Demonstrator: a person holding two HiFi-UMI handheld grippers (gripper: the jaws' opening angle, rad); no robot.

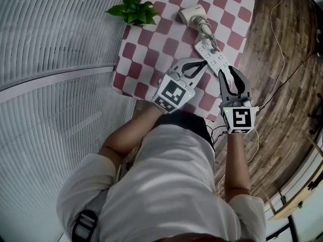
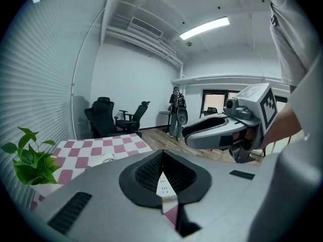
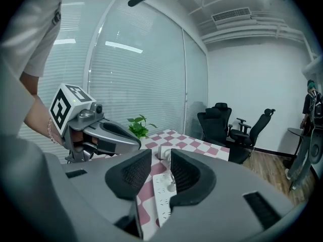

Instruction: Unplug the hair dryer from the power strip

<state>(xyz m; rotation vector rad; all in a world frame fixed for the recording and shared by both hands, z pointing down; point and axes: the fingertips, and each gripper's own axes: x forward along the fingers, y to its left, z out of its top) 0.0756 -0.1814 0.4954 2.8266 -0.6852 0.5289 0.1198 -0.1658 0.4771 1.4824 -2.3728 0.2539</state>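
approach stage, nothing gripped yet: left gripper (image 1: 203, 64) has its jaws together and empty, right gripper (image 1: 229, 74) has them apart with only air between. power strip (image 1: 214, 59) runs diagonally in the upper centre of the head view, both tips near its lower end, hair dryer (image 1: 191, 16) well above. next, i'd say, pin the strip with the left and get the right's jaws round the plug (image 1: 212, 44) for a straight pull.

Matt red-and-white checked cloth (image 1: 151, 39) under smooth white plastic power strip (image 1: 214, 59), w/ white plastic hair dryer (image 1: 191, 15) at its 12 o'clock; rough-grained wood-plank floor (image 1: 282, 69) at 3 o'clock.
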